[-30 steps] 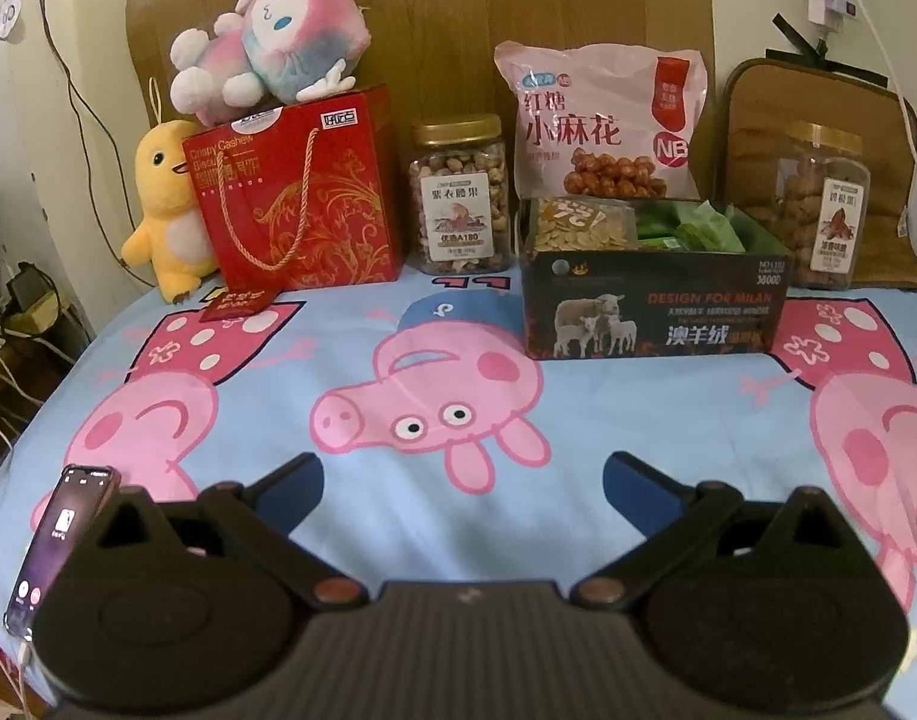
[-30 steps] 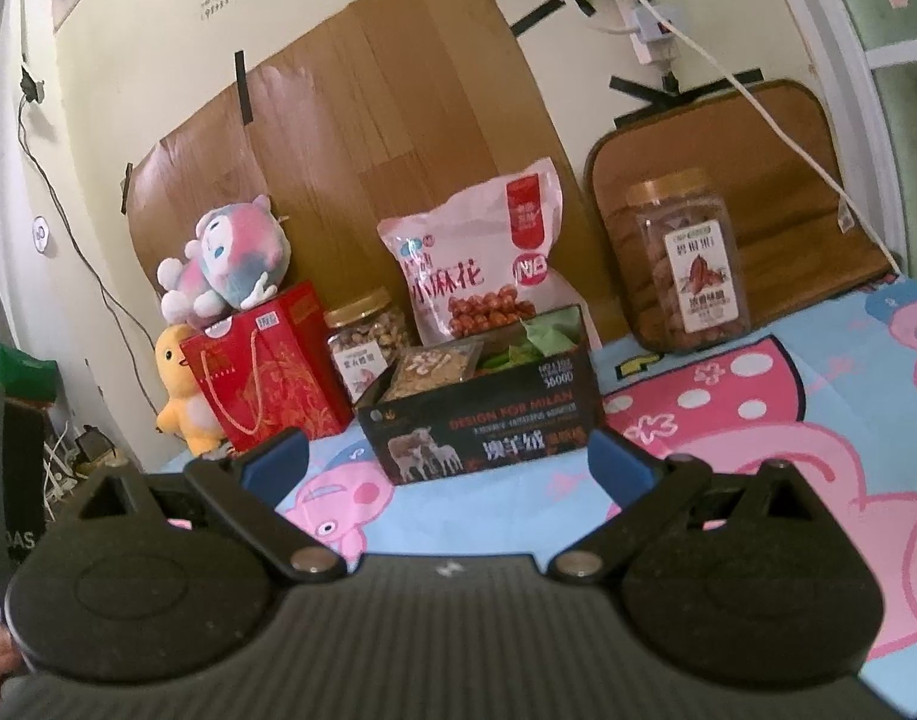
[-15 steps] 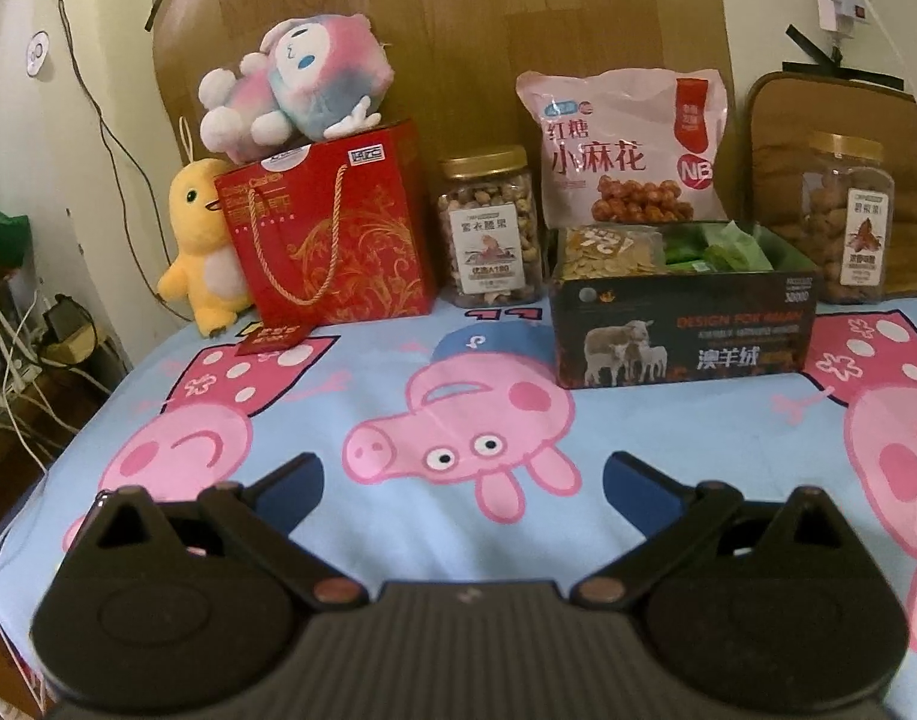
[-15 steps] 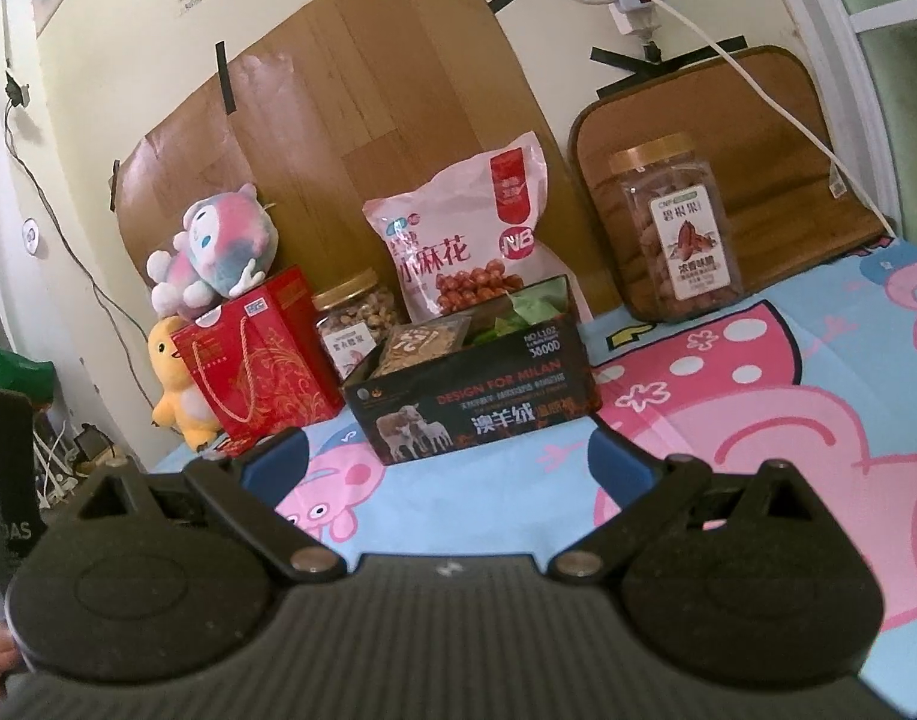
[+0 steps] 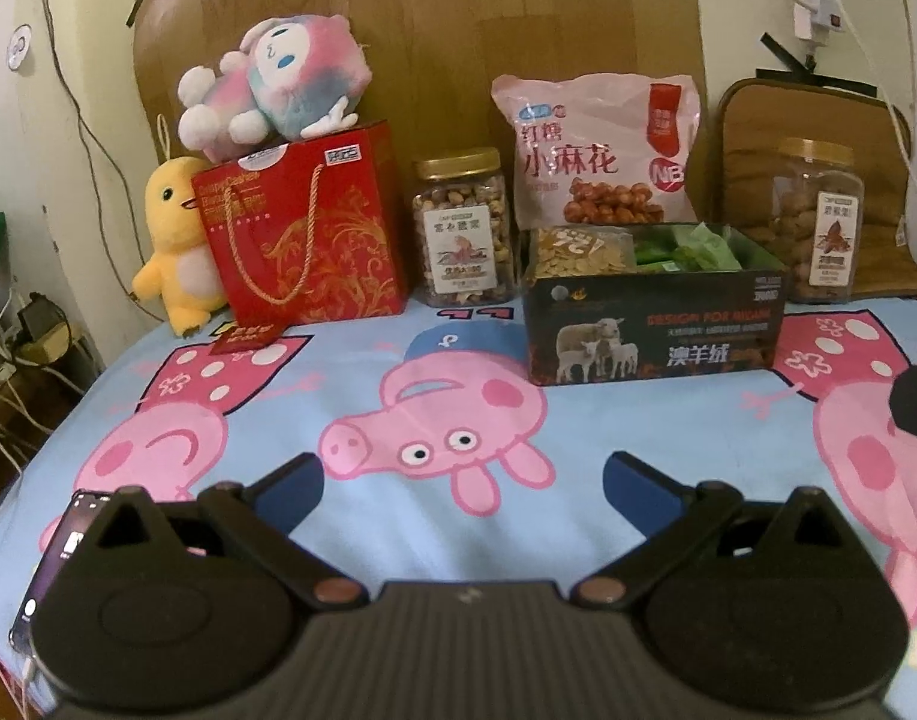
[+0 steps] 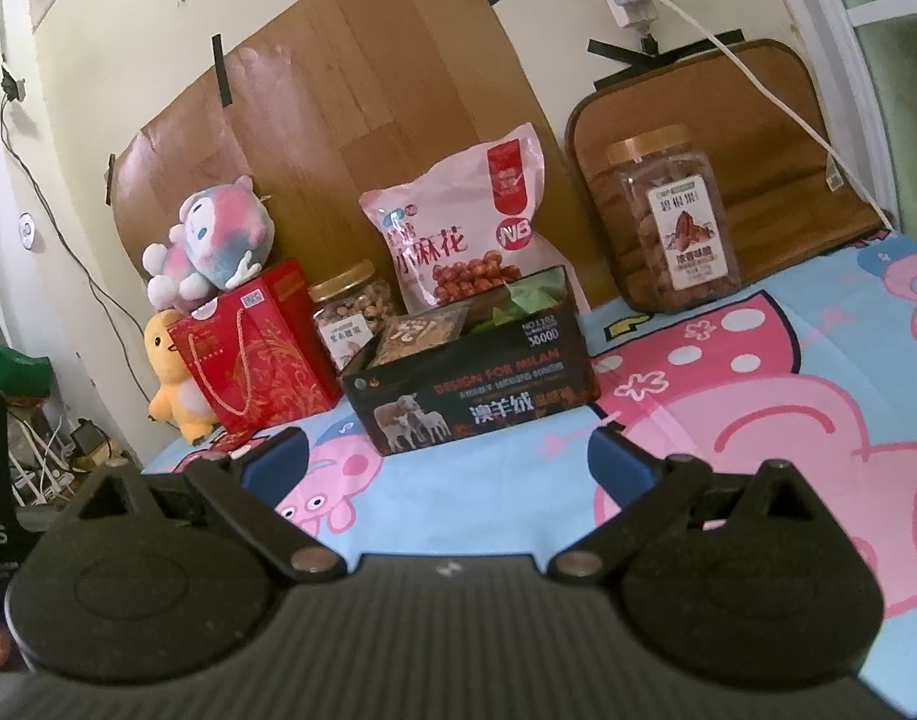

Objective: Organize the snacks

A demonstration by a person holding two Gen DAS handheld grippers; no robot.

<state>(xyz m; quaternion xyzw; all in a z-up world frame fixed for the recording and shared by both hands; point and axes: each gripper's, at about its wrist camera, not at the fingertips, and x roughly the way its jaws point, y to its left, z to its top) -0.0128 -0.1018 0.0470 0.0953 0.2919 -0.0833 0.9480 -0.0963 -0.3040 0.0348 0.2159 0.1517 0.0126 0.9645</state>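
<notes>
A dark open box (image 5: 653, 324) (image 6: 476, 396) stands at the back of the pig-print cloth, with a seed packet (image 5: 578, 249) and green packets (image 5: 692, 249) inside. Behind it leans a pink snack bag (image 5: 596, 156) (image 6: 464, 228). A nut jar (image 5: 464, 228) (image 6: 350, 312) stands to the box's left, another jar (image 5: 818, 222) (image 6: 668, 222) to its right. My left gripper (image 5: 461, 483) is open above the cloth, well short of the box. My right gripper (image 6: 446, 459) is open too, empty, in front of the box.
A red gift bag (image 5: 305, 228) (image 6: 254, 360) carries a pink plush toy (image 5: 272, 87); a yellow duck plush (image 5: 176, 240) stands beside it. A phone (image 5: 56, 558) lies at the cloth's front left edge. Cables (image 5: 2, 348) hang off the left side. A brown cushion (image 6: 728, 138) leans at the back right.
Both views have shifted slightly. The right gripper has drawn a little nearer to the box. Both grippers stay open and nothing on the cloth has moved.
</notes>
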